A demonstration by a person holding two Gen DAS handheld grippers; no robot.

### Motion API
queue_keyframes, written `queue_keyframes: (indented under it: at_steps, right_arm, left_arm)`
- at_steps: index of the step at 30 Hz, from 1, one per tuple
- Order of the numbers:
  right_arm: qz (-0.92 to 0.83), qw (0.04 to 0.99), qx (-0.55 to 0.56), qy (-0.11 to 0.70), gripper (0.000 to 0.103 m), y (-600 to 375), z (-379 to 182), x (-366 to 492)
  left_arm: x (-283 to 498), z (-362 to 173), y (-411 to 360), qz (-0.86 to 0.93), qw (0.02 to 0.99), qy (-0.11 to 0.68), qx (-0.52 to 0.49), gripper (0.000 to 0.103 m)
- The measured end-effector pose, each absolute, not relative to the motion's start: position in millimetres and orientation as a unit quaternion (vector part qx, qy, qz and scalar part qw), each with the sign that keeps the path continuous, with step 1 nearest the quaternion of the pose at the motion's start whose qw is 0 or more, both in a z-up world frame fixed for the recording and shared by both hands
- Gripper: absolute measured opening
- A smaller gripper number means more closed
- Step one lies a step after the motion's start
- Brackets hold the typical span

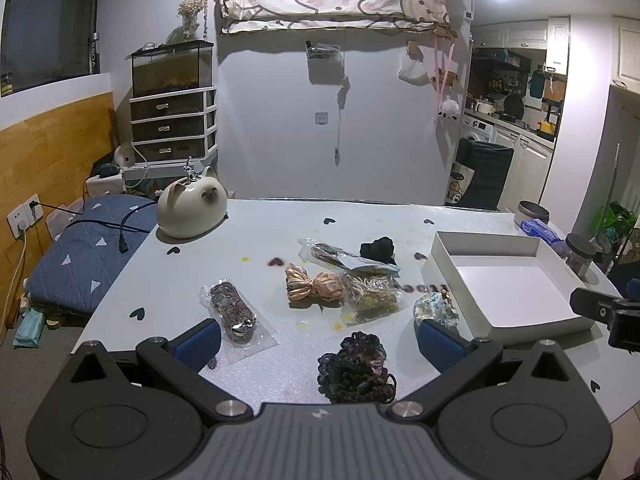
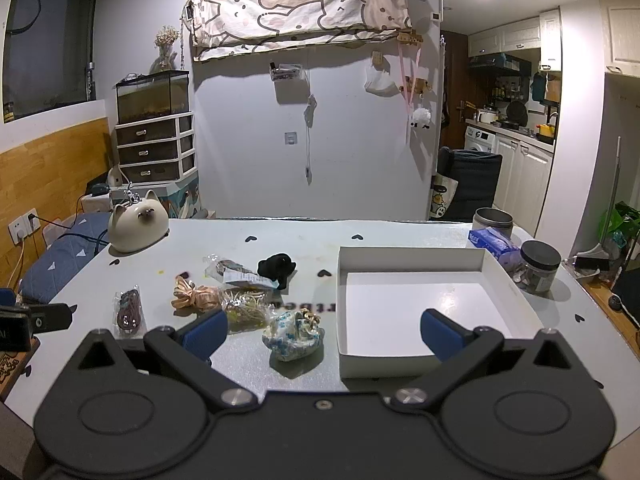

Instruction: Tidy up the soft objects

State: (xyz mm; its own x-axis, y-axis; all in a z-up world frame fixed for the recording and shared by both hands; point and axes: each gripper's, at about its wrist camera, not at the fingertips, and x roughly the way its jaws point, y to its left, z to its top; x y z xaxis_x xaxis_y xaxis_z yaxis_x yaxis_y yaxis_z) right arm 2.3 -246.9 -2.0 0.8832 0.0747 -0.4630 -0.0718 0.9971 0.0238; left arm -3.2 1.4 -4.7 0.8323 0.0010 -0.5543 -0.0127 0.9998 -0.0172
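Note:
Several soft hair ties lie on the white table. A dark crocheted scrunchie sits between the fingers of my open left gripper. Beyond lie a bagged brown scrunchie, an orange satin scrunchie, a bagged beige one, a black one and a blue-white one. My right gripper is open and empty; the blue-white scrunchie lies between its fingers. An empty white box stands right of it.
A cream cat-shaped ceramic stands at the table's far left. Two jars and a blue tissue pack stand beyond the box. A blue mattress with cables lies left of the table.

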Motion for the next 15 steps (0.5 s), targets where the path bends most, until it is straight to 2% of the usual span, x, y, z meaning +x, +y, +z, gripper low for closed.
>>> queue_keyframes:
  at_steps: [15]
  right_arm:
    - [0.038, 0.970, 0.004, 0.240, 0.103, -247.1, -2.3, 3.0]
  left_arm:
    - [-1.0, -6.0, -1.5, 0.003, 0.957, 0.290, -0.011, 0.103]
